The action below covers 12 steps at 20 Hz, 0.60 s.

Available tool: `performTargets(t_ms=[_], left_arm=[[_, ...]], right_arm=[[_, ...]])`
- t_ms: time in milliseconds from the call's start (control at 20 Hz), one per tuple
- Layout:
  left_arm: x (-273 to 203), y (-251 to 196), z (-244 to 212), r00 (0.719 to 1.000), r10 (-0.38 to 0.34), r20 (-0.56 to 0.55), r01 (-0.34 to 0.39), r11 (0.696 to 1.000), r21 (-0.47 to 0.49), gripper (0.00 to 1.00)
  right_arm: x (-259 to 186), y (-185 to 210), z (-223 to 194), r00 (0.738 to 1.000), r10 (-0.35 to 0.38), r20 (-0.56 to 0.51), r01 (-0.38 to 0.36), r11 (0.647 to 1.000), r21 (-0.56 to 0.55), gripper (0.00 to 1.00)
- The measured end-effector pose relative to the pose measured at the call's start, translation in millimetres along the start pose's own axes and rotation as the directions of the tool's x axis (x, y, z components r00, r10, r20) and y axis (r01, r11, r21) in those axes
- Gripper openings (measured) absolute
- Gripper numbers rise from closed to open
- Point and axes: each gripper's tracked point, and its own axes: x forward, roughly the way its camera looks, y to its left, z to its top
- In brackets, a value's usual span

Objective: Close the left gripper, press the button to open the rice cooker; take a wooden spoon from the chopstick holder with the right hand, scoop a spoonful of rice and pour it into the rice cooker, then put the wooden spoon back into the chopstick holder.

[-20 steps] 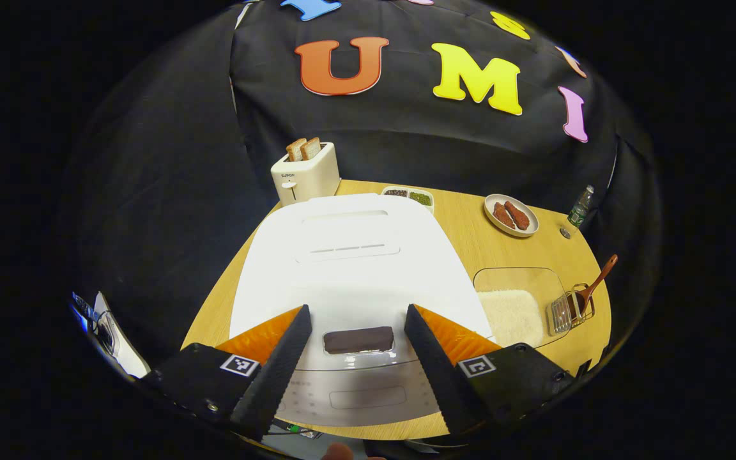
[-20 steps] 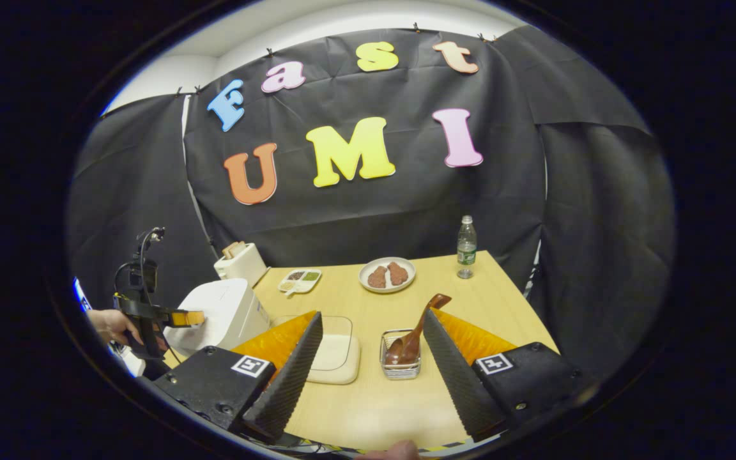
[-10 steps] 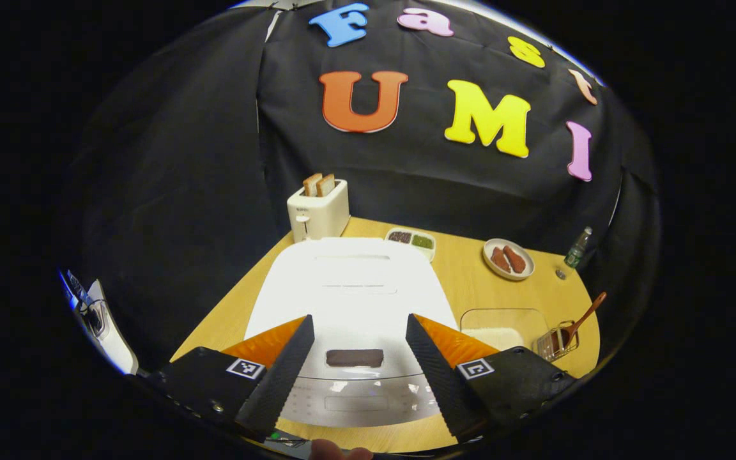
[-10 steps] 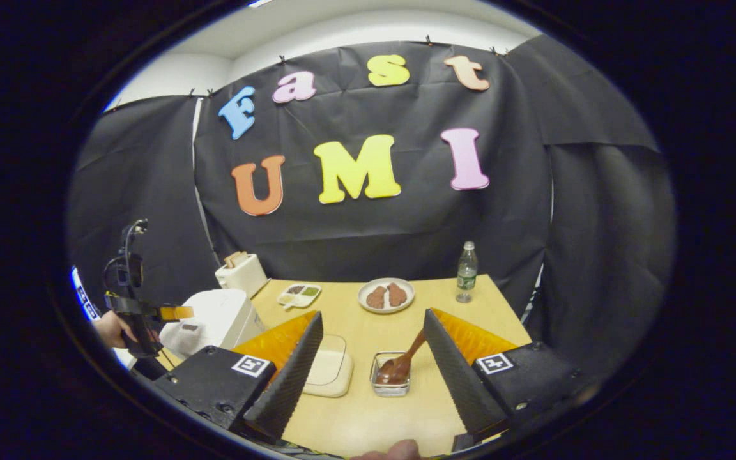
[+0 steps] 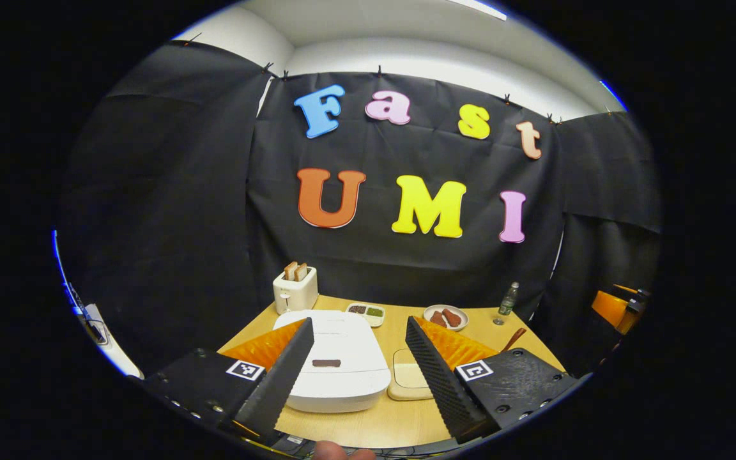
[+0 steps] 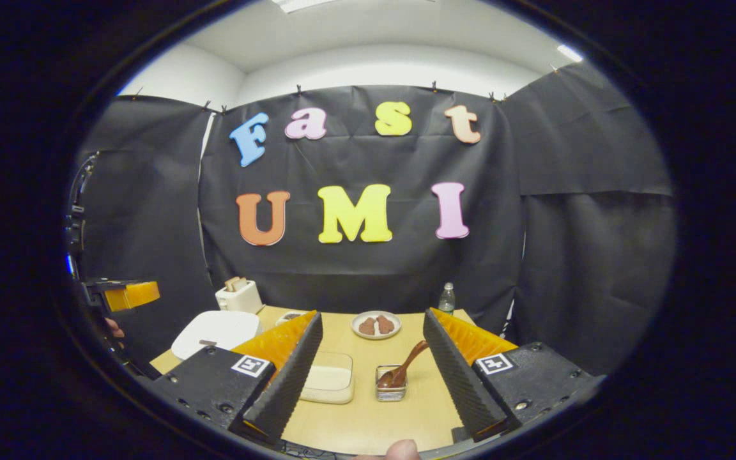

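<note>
Both tools held back from the bench, nothing yet begun. We see the left tool with fingers spread wide and gripping nothing; just ahead of it sits the rice cooker, lid down, its dark button between the fingers in line of sight, so we judge that the tool must first close before pressing. The right tool is likewise wide apart and empty; ahead of it, between its fingers, the wooden spoon leans in the chopstick holder, handle up for an easy pinch; the rice dish lies beside the holder, near the cooker, keeping the scoop's path short.
</note>
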Motion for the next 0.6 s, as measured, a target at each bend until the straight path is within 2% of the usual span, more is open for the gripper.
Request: performTargets(t_ms=[50, 150, 300, 350, 450, 600], left_arm=[[-18.1, -5.2, 4.1, 1.000, -0.013, 0.018, 0.013, 1.000, -0.022, 0.93], [-49.9, -17.0, 7.3, 0.997, -0.042, 0.064, 0.043, 0.999, -0.010, 0.95], [-87.3, -31.8, -9.0, 0.993, -0.091, 0.079, 0.090, 0.996, 0.008, 0.95], [-97.5, -36.5, -11.3, 0.991, -0.108, 0.084, 0.107, 0.994, 0.008, 0.95], [-113.7, -45.0, -10.6, 0.985, -0.136, 0.111, 0.136, 0.991, 0.011, 0.94], [-129.7, -42.5, -8.3, 0.981, -0.141, 0.135, 0.138, 0.990, 0.032, 0.94]], right_arm=[[-16.1, 4.1, 3.2, 1.000, -0.006, 0.015, 0.006, 1.000, -0.001, 0.97], [-46.4, 13.3, 6.9, 0.999, -0.008, 0.041, 0.009, 1.000, -0.010, 1.00], [-83.3, 20.5, 2.8, 0.998, -0.011, 0.063, 0.015, 0.998, -0.057, 0.97], [-92.9, 22.9, 0.0, 0.998, -0.009, 0.065, 0.014, 0.997, -0.071, 1.00], [-104.7, 27.4, -10.5, 0.998, -0.002, 0.056, 0.006, 0.998, -0.067, 0.98], [-111.0, 29.6, -21.3, 0.999, 0.010, 0.048, -0.008, 1.000, -0.027, 1.00]])
